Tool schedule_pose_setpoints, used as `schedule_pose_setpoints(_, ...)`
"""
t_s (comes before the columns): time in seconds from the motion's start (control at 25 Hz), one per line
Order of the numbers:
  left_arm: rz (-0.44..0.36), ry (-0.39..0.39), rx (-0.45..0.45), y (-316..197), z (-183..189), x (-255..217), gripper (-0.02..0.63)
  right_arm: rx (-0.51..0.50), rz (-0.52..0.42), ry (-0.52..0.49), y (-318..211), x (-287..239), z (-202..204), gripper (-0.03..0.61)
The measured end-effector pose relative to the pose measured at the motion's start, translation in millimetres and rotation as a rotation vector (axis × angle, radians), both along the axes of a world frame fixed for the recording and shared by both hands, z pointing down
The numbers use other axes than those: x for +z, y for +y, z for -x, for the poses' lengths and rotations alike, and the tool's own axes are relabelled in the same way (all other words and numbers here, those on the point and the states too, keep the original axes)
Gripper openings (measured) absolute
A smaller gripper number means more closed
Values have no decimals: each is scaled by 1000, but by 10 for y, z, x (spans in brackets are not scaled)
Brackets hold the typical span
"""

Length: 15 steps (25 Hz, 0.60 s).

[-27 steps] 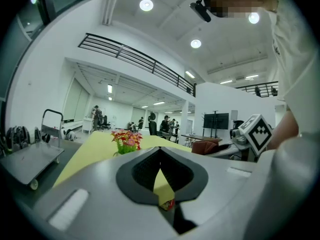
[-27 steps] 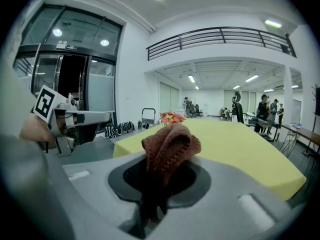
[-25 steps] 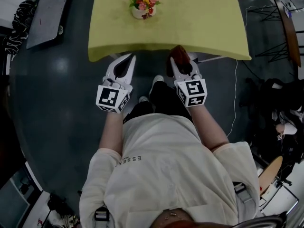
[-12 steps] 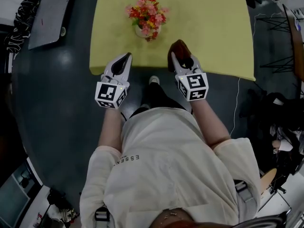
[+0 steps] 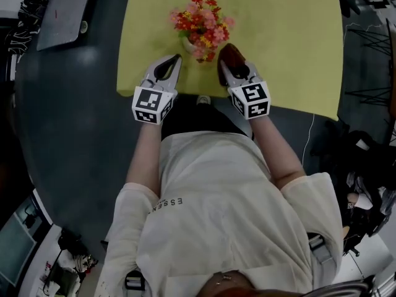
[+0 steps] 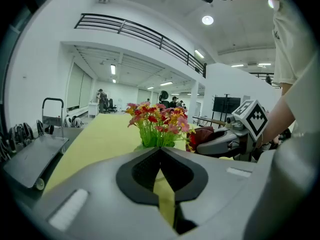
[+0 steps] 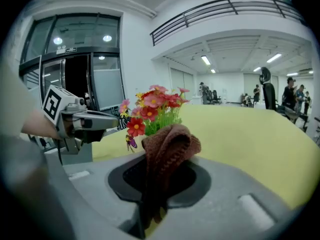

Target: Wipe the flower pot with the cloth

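The left gripper point(image 5: 176, 61) has its fingers point(image 6: 131, 160) clenched: in the left gripper view the tips meet, only a thin slit behind them shows the yellow tabletop point(image 5: 281, 39), and nothing sits between them. From the head view this gripper reaches over the near edge of the tabletop, with its tips just beside the flower pot point(image 5: 188, 44) on the pot's left; whether they touch it cannot be told. The right gripper point(image 5: 226, 68) has its fingers point(image 7: 210, 176) grasping the brown cloth point(image 7: 167, 145). The right gripper view shows the cloth pinched in the slot and bulging up past the tips in a folded hump, with a short end hanging below. In the head view the cloth point(image 5: 229, 55) lies just right of the pot, close against the outer blooms of the flowers point(image 5: 205, 25), though contact with the pot itself is not clear. The pot is small and white, and it stands upright near the tabletop's near edge, between the two grippers and slightly beyond them, mostly hidden under its red, pink and yellow flowers. Each gripper's marker cube point(image 5: 151, 104) sits at the near end, over the tabletop's edge, with the person's forearms behind.
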<state>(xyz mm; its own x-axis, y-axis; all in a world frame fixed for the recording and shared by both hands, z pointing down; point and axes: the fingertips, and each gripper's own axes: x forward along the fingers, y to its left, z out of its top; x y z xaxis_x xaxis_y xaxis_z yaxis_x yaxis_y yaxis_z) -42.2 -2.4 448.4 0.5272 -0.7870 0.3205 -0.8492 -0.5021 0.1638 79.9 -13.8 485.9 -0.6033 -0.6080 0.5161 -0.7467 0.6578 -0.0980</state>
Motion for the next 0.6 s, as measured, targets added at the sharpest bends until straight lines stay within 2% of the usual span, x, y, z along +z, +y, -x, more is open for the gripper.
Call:
schedule_pose_setpoints(0.36,60,6,108,-321,-151,211,15,-176,93,-44,166,186,521,54)
schedule_pose_setpoints(0.6,35,12,167,-501,-221,194,15,-304,94,-95,185,217,867,54)
